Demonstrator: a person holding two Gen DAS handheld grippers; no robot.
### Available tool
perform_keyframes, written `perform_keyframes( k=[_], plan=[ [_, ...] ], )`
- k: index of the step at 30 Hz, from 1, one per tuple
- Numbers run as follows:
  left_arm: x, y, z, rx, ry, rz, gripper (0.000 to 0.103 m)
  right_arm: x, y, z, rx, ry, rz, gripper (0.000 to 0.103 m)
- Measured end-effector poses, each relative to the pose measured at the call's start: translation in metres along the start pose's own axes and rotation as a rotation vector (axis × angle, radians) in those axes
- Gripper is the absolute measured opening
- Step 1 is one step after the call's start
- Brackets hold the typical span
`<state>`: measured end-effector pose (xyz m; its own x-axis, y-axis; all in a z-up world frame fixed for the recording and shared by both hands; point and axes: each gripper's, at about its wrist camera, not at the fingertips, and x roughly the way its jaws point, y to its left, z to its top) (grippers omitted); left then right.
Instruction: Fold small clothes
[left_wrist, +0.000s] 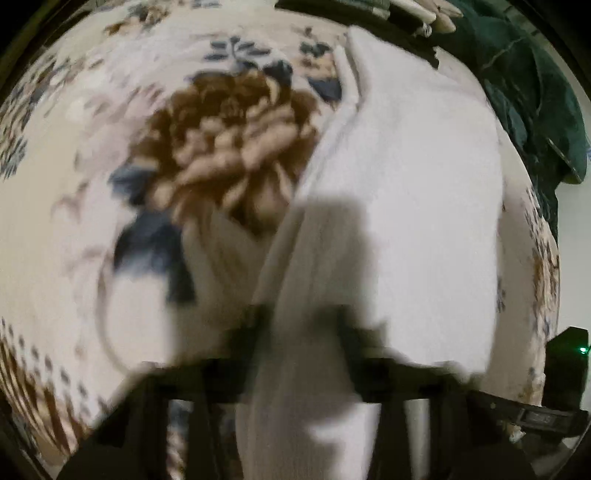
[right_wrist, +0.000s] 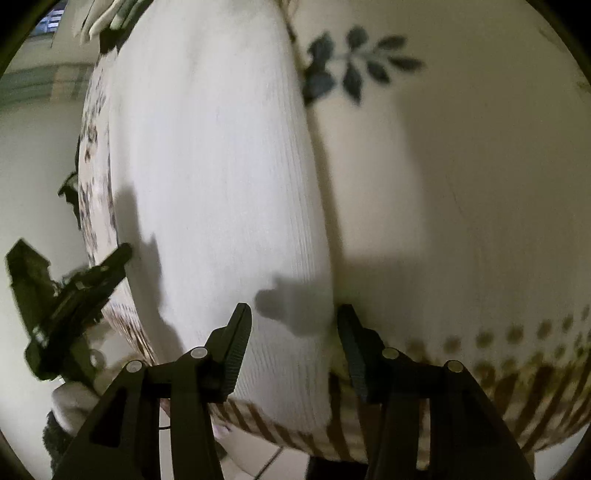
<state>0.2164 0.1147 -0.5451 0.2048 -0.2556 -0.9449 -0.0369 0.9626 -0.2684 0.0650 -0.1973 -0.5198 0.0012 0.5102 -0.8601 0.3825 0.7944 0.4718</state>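
Your left gripper (left_wrist: 303, 325) pinched the white cloth (left_wrist: 406, 184) tight; your right gripper (right_wrist: 295, 325) hung half open, empty. Pulling one-sided could have crooked the fold.

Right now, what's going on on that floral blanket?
A person with a handheld gripper in each hand is folding a white ribbed garment laid out on a floral blanket. The left gripper is shut on a fold of the cloth near its edge. The right gripper is open over the garment's near end, its pads not pressing on the fabric. The garment lies as a long, narrow strip, so the fold is partway done.
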Motion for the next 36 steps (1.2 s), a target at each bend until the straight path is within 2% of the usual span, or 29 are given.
perform_keyframes(
  k=[2,3,4,5,6,8,9,10,11,12,13,14,15,18,20,25,26,27,28,30,32,36],
  plan=[
    [0.000,0.004,0.004,0.006,-0.011,0.021,0.004,0.003,0.002,0.008,0.005,-0.008,0.025,0.050],
    [0.000,0.009,0.005,0.006,-0.009,0.023,0.004,0.004,0.005,0.010,-0.010,-0.019,0.035,0.029],
    [0.001,0.015,0.004,0.001,-0.003,0.031,0.004,0.004,0.011,0.012,-0.045,-0.033,0.008,0.012],
    [0.001,0.020,0.003,-0.002,0.003,0.039,0.005,0.004,0.015,0.012,-0.077,-0.035,-0.015,0.010],
    [0.000,0.024,0.003,-0.001,0.010,0.026,0.005,0.005,0.019,0.012,-0.111,-0.038,-0.054,0.009],
    [-0.003,0.023,0.000,0.001,0.027,-0.011,0.009,0.007,0.022,0.013,-0.128,-0.033,-0.075,0.010],
    [-0.006,0.022,-0.002,-0.007,0.046,-0.035,0.010,0.007,0.023,0.013,-0.127,-0.026,-0.067,0.010],
    [-0.009,0.024,-0.004,-0.018,0.054,-0.060,0.016,0.006,0.023,0.014,-0.117,-0.014,-0.052,0.011],
    [-0.014,0.025,-0.011,-0.034,0.065,-0.101,0.037,0.005,0.020,0.015,-0.092,0.001,-0.037,0.016],
    [-0.020,0.025,-0.021,-0.044,0.075,-0.121,0.061,0.003,0.014,0.016,-0.067,0.019,-0.026,0.027],
    [-0.023,0.028,-0.032,-0.051,0.086,-0.140,0.069,0.001,0.008,0.014,-0.041,0.041,-0.015,0.037],
    [-0.024,0.034,-0.045,-0.065,0.101,-0.164,0.072,-0.001,0.001,0.011,-0.013,0.060,0.010,0.054],
    [-0.021,0.038,-0.054,-0.076,0.124,-0.178,0.072,-0.001,-0.003,0.007,0.003,0.069,0.035,0.060],
    [-0.002,0.050,-0.089,-0.133,0.231,-0.228,0.072,0.010,-0.019,-0.013,0.037,0.138,0.080,0.060],
    [0.002,0.052,-0.100,-0.158,0.244,-0.273,0.072,0.024,-0.027,-0.028,0.066,0.183,0.107,0.060],
    [-0.002,0.058,-0.112,-0.237,0.219,-0.313,0.070,0.047,-0.034,-0.048,0.136,0.228,0.200,0.060],
    [-0.005,0.057,-0.110,-0.237,0.208,-0.315,0.061,0.048,-0.035,-0.049,0.142,0.226,0.206,0.060],
    [-0.008,0.054,-0.107,-0.225,0.201,-0.313,0.023,0.049,-0.034,-0.050,0.149,0.219,0.213,0.060],
    [-0.010,0.052,-0.108,-0.210,0.204,-0.317,0.007,0.050,-0.031,-0.051,0.144,0.215,0.224,0.058],
    [-0.020,0.049,-0.110,-0.188,0.173,-0.318,0.008,0.051,-0.024,-0.054,0.125,0.211,0.222,0.019],
    [-0.030,0.047,-0.109,-0.179,0.156,-0.319,0.008,0.046,-0.017,-0.054,0.099,0.191,0.223,0.018],
    [-0.067,0.045,-0.097,-0.229,0.106,-0.380,0.008,0.019,0.005,-0.058,0.049,0.142,0.238,0.016]
  ],
)
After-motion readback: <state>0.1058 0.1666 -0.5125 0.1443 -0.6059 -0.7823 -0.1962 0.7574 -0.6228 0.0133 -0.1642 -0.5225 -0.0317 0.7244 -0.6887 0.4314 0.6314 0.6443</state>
